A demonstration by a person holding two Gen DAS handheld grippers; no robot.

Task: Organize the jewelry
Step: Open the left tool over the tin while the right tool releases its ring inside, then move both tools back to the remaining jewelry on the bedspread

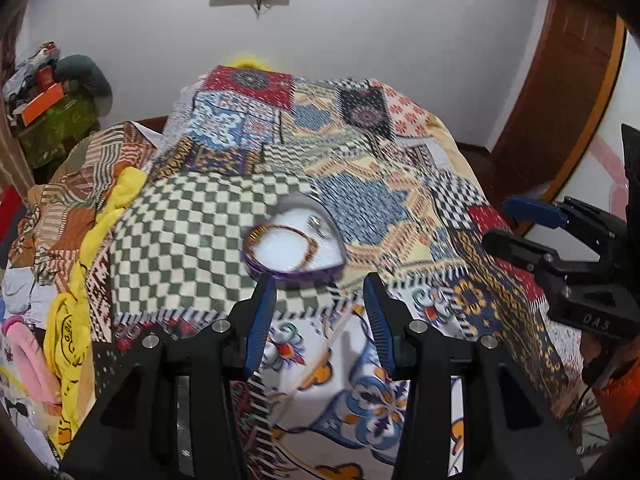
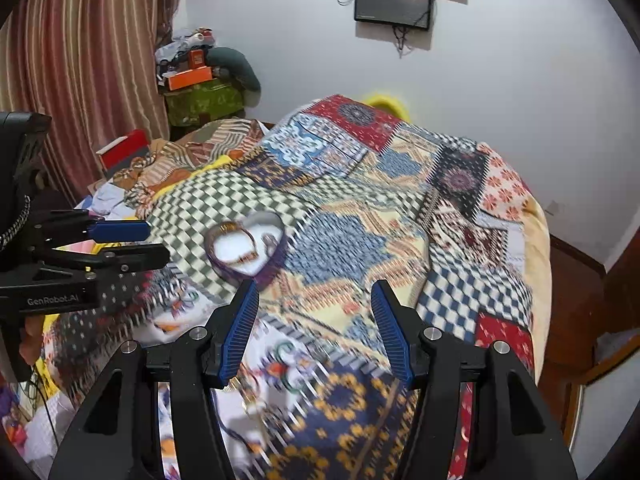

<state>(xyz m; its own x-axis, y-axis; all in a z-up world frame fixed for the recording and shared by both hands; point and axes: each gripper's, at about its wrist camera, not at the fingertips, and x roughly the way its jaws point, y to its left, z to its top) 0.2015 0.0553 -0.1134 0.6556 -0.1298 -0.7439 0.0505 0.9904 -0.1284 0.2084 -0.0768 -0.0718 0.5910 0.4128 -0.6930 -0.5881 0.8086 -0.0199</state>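
the heart-shaped box (image 1: pixel 294 240) with a bracelet (image 1: pixel 290 246) inside sits on the quilt (image 1: pixel 400 200) at twelve o'clock of the left gripper (image 1: pixel 320 312). both grippers gape wide, empty. approach slowly; the box probably slides easily.

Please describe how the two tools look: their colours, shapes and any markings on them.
Both are matte black plastic frames with two long fingers, silver round screw heads, and blue ribbed pads on the inner sides. In the right wrist view the left tool carries white lettering "GenRobot.AI", and a braided cable hangs beside it. In the left wrist view the right tool shows embossed letters "DAS".
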